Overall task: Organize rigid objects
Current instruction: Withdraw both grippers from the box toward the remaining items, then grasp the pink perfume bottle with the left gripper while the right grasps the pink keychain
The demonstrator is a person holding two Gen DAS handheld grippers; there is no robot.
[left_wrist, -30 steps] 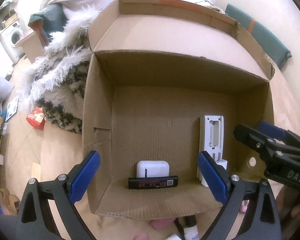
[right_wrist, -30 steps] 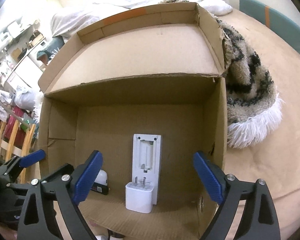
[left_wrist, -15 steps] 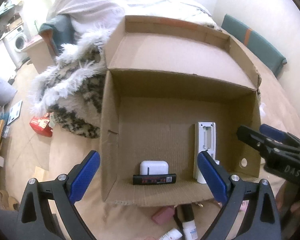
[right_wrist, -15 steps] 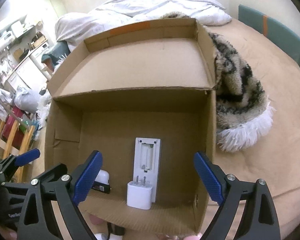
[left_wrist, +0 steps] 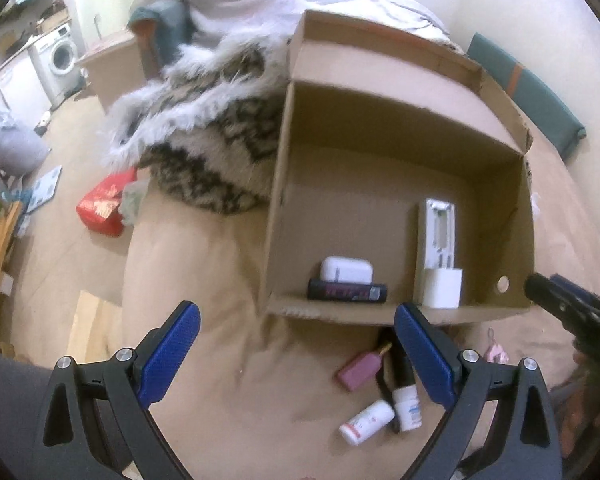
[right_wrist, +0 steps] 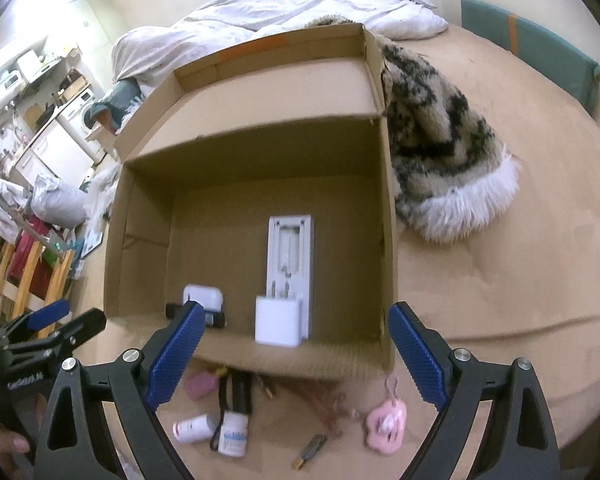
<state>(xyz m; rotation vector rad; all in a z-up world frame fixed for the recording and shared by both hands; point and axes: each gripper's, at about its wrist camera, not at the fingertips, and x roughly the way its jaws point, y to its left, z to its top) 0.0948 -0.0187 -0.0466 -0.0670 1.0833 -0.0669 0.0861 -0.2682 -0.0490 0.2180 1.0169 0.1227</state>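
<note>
Small loose items, a pink bottle [left_wrist: 359, 370], two white pill bottles [left_wrist: 367, 422], and a pink flower-shaped keyring [right_wrist: 385, 426], lie on the tan bed cover [right_wrist: 480, 280] just below the open brown cardboard box [left_wrist: 400, 184]. In left view they sit at 5 o'clock, near the right blue pad of the left tongs [left_wrist: 296, 354]. Left tongs and right tongs [right_wrist: 296, 358] both gape wide, holding nothing. In the box: white charger cube [right_wrist: 278, 326], white rectangular plastic holder [right_wrist: 290, 256], white earbud case [left_wrist: 346, 270], black bar [left_wrist: 347, 292].

Fur-trimmed patterned throw [right_wrist: 440, 128], heaped beside box, on tan bedcover [right_wrist: 500, 280]. White duvet [right_wrist: 300, 4] bunched at far end. Teal cushion w/ orange stripe [right_wrist: 528, 44] at wall. Washing machine [left_wrist: 60, 56] far left. Red packet [left_wrist: 104, 204] on floor, grey bag [left_wrist: 12, 148] nearby. Wooden rack [right_wrist: 28, 268] lower left.
</note>
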